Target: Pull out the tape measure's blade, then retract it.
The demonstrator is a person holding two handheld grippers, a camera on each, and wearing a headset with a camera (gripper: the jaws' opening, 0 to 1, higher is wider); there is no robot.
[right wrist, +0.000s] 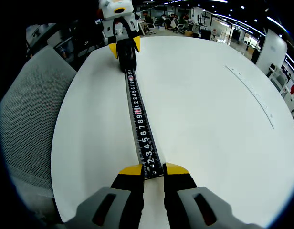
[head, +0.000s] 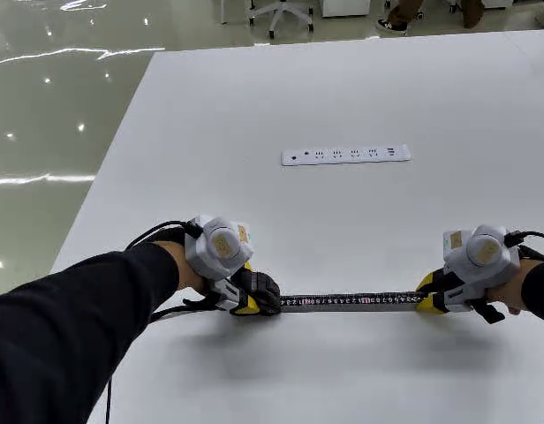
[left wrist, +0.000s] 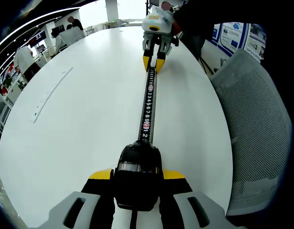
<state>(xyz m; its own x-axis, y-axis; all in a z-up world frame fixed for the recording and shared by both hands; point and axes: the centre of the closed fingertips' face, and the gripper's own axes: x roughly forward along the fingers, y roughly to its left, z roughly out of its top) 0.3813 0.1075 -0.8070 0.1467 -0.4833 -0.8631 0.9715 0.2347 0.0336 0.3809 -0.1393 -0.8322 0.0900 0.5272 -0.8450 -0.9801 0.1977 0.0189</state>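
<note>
Step in hand: we judge the blade [head: 351,301] is drawn out far enough and the return comes next. We would walk the right gripper [head: 428,296] straight toward the left gripper [head: 254,299], slowly, with the blade flat on the table [head: 343,88], so it neither snaps back nor twists.
Table: white and wide. A white power strip [head: 345,155] lies well ahead of both grippers.
Blade: black with white numbers and one red mark, stretched straight between the two grippers and resting on the table.
Left gripper: yellow-tipped jaws pinching the case [left wrist: 137,171] by its sides.
Right gripper: yellow-tipped jaws pressed onto the blade's free end.
Case: black and rounded, held low against the table. The blade leaves its mouth on the side facing the right gripper.
</note>
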